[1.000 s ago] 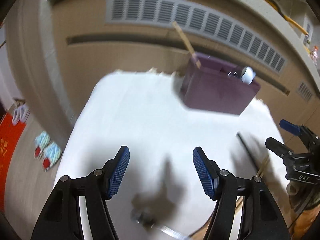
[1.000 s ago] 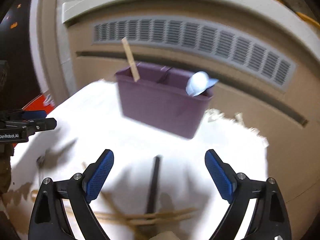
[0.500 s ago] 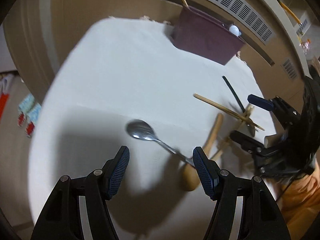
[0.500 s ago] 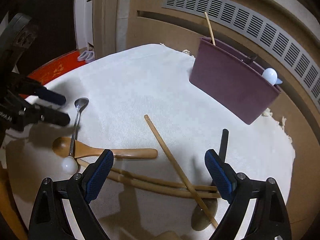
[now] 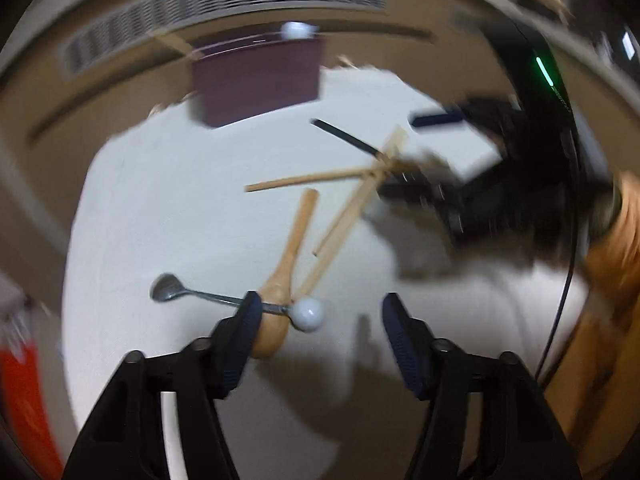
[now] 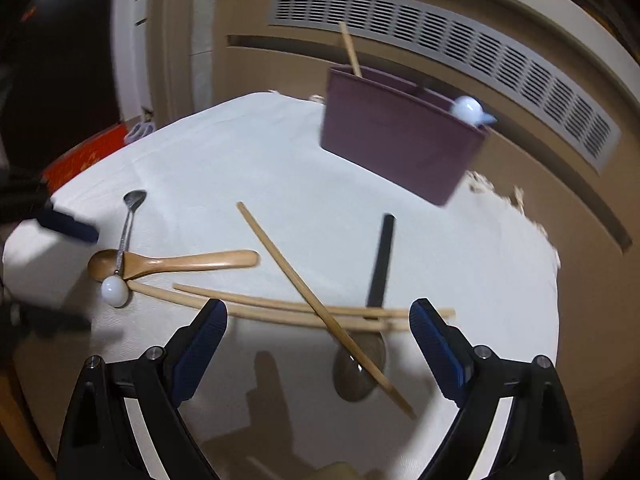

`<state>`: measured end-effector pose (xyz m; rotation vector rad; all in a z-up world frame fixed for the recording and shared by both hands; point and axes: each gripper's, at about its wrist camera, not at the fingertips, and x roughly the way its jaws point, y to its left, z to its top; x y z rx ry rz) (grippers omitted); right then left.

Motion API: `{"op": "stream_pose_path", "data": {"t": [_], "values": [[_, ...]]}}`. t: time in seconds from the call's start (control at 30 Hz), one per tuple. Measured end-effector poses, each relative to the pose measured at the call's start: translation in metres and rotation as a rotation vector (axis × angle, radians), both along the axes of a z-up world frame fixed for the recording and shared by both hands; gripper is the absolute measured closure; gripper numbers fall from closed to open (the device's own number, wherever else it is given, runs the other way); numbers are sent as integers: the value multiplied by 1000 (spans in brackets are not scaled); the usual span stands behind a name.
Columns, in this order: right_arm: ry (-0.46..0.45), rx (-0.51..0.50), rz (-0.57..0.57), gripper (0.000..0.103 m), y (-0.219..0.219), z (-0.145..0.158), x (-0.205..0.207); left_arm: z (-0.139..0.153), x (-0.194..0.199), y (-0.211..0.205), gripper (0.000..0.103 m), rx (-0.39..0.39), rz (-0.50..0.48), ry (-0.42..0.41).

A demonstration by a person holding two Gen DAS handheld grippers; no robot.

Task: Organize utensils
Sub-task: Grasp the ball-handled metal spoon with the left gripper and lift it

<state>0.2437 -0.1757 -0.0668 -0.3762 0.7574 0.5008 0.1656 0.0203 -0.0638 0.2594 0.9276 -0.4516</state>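
Left wrist view: your left tongs (image 5: 320, 320) gape wide, empty, straddling the white ball end of the slim metal spoon (image 5: 224, 299) crossing the wooden spoon (image 5: 290, 256). Your right tongs (image 6: 318, 334) hang open, empty, over crossed wooden chopsticks (image 6: 288, 308).

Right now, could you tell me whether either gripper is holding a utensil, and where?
Nothing is held: the left gripper and right gripper are both open above the utensils.

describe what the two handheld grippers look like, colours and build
Both the left gripper and right gripper have black plastic frames with silver screws and two fingers carrying ribbed dark blue pads. A thin black cable and an orange sleeve show beside the right one.
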Motion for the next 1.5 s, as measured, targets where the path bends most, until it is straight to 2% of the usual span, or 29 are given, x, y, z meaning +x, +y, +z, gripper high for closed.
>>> {"op": "stream_pose_path", "data": {"t": [0.03,0.17,0.3,0.4,0.5,0.6,0.67,0.73,0.9,1.0,1.13,1.2,1.3,1.37,1.43,1.5], "values": [[2,10,-15,13,-4,0,0,-4,-1,-6,53,52,-21,-17],[-4,36,-48,13,-16,2,-1,-18,4,-8,58,215,-42,-35],[4,57,-67,13,-23,-1,-4,-20,15,-8,57,229,-33,-36],[23,68,-88,13,-28,-7,-3,-22,27,-6,59,194,0,-25],[35,80,-110,13,-33,-10,-2,-21,41,-3,74,108,27,4],[40,88,-128,12,-38,-11,-1,-15,47,-3,76,55,48,4],[43,92,-139,12,-40,-12,0,-10,48,-3,87,21,51,2],[48,94,-146,12,-41,-13,0,-1,49,0,93,-18,59,-8],[63,94,-152,12,-41,-17,3,16,54,19,93,-35,103,-61],[67,93,-151,12,-41,-18,3,13,55,23,91,-34,22,-21],[74,93,-151,12,-42,-19,4,4,46,10,90,73,-115,-1],[79,94,-150,12,-42,-20,5,-3,43,4,88,128,-154,-5],[84,92,-148,12,-44,-21,6,-17,48,-5,79,217,-189,2],[83,92,-148,12,-44,-21,7,-23,54,-7,73,244,-200,9],[85,92,-148,12,-44,-21,6,-26,64,-9,68,259,-198,5],[90,95,-148,13,-44,-20,7,-25,73,-10,61,236,-187,1]]}}
